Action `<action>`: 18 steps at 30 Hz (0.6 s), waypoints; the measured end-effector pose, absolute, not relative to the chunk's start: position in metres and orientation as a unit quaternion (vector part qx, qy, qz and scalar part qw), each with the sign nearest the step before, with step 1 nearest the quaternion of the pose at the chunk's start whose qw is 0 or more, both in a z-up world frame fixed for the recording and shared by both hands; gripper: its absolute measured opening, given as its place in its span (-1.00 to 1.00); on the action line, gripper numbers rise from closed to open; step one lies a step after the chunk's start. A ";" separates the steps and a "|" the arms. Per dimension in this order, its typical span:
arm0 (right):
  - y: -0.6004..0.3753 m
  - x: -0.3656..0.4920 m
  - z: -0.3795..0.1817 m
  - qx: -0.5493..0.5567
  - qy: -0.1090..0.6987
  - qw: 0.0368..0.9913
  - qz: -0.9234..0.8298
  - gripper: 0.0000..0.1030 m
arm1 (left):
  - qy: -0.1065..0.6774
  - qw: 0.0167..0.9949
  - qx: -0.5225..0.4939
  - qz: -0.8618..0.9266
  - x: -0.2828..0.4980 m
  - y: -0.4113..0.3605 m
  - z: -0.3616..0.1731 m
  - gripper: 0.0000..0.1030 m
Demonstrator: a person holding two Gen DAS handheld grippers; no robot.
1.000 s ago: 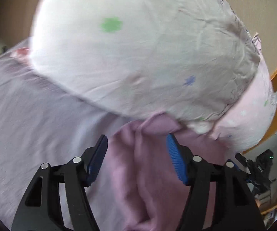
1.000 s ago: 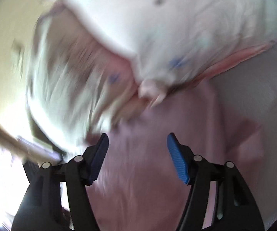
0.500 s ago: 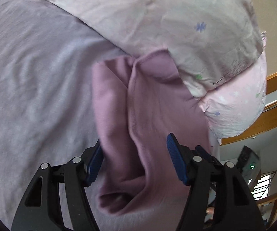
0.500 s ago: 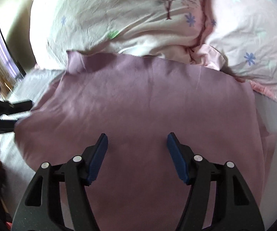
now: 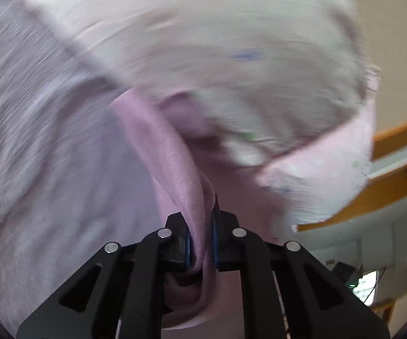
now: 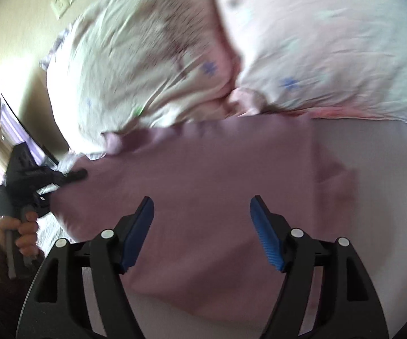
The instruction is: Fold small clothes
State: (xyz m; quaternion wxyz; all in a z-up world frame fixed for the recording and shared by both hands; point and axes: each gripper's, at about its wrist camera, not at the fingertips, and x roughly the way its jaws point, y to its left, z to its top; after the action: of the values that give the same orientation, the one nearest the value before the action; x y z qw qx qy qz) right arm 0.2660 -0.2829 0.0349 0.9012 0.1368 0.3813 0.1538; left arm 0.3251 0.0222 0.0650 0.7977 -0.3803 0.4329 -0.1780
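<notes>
Pinching a bunched edge of the pink garment (image 5: 183,169) in the closed left claw (image 5: 200,240), right claw (image 6: 202,231) open above the cloth spread mid-frame on the bed (image 6: 387,169) below the pillows (image 6: 316,42); folding barely begun, most folds probably left.

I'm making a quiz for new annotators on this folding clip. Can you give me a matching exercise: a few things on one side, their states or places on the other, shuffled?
Column A
1. left gripper
2. right gripper
3. mauve garment
4. floral pillows

Column B
a. open, above the cloth
b. spread on the grey bedsheet
c. shut on a fold of cloth
d. beyond the garment's far edge

Pairs: 1-c, 2-a, 3-b, 4-d
</notes>
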 end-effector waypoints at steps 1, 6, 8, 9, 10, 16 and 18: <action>-0.291 0.264 0.035 0.143 0.376 0.903 0.148 0.38 | 0.425 0.803 -0.371 -0.190 0.327 0.010 0.076 -0.81; -0.360 0.245 0.034 0.202 0.352 0.908 0.101 0.40 | 0.421 0.808 -0.284 -0.298 0.341 -0.131 0.119 -0.81; -0.383 0.239 0.028 0.221 0.357 0.903 0.087 0.40 | 0.442 0.797 -0.249 -0.329 0.342 -0.189 0.109 -0.81; -0.392 0.236 0.023 0.229 0.363 0.900 0.081 0.40 | 0.462 0.786 -0.229 -0.342 0.343 -0.226 0.093 -0.81; -0.396 0.236 0.019 0.233 0.367 0.897 0.076 0.40 | 0.478 0.778 -0.217 -0.345 0.344 -0.246 0.082 -0.81; -0.425 0.226 0.017 0.256 0.369 0.891 0.068 0.40 | 0.498 0.768 -0.147 -0.375 0.333 -0.302 0.047 -0.67; -0.429 0.228 0.019 0.275 0.366 0.885 0.084 0.40 | 0.482 0.740 -0.195 -0.428 0.331 -0.285 0.065 0.07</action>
State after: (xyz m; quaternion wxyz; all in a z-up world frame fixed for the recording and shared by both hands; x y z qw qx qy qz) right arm 0.2275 -0.4286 0.0195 0.8851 0.2753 0.3658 0.0838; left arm 0.3306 -0.2846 0.0649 0.7395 -0.1950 0.4819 -0.4277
